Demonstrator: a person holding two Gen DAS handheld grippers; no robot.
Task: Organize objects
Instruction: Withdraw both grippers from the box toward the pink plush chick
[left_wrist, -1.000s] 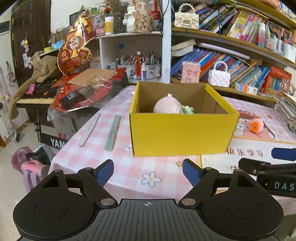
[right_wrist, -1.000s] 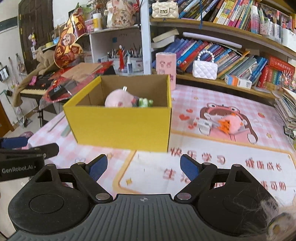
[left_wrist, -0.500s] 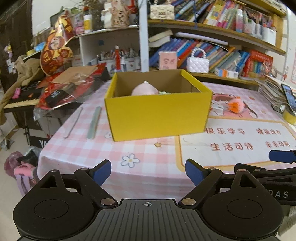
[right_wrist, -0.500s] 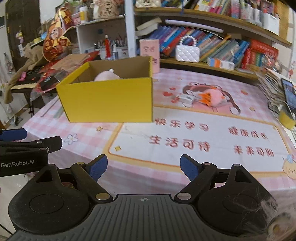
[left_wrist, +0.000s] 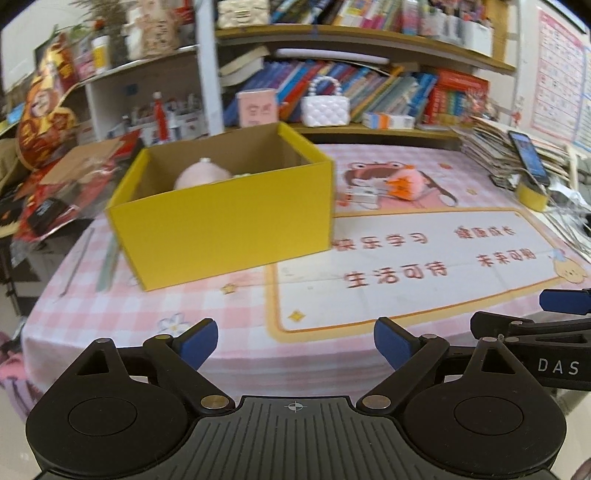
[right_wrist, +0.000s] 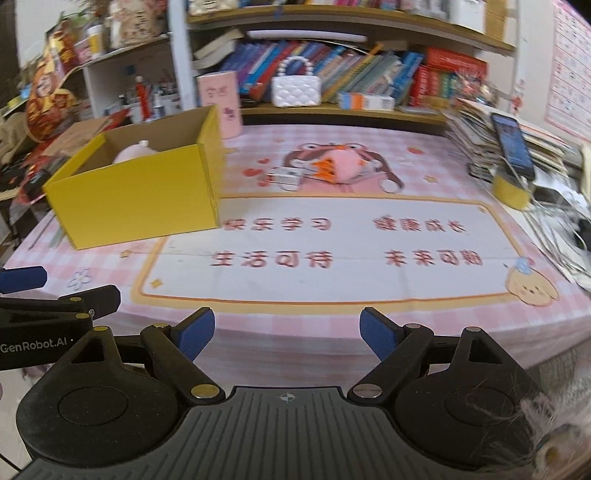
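A yellow cardboard box (left_wrist: 229, 214) (right_wrist: 140, 192) stands on the pink checked table, holding a pale pink round toy (left_wrist: 199, 175) (right_wrist: 135, 153). Farther right on the mat lie a pink and orange plush (left_wrist: 404, 184) (right_wrist: 340, 166) and a small white boxy item (right_wrist: 284, 177) (left_wrist: 364, 194). My left gripper (left_wrist: 295, 341) hangs off the table's near edge, its jaws opening with nothing between them. My right gripper (right_wrist: 286, 332) is open and empty, also at the near edge, well short of the plush. Each gripper's side shows in the other's view.
A printed mat (right_wrist: 332, 251) covers the table's middle. A stack of papers with a phone (right_wrist: 511, 144) and a yellow tape roll (right_wrist: 511, 192) stand at the right edge. Bookshelves, a white bag (right_wrist: 295, 90) and a pink holder (right_wrist: 221, 103) line the back. Clutter lies left of the box.
Both grippers have drawn back from the box and swung right, so the box looks smaller and sits further left. The left jaws stand a little wider.
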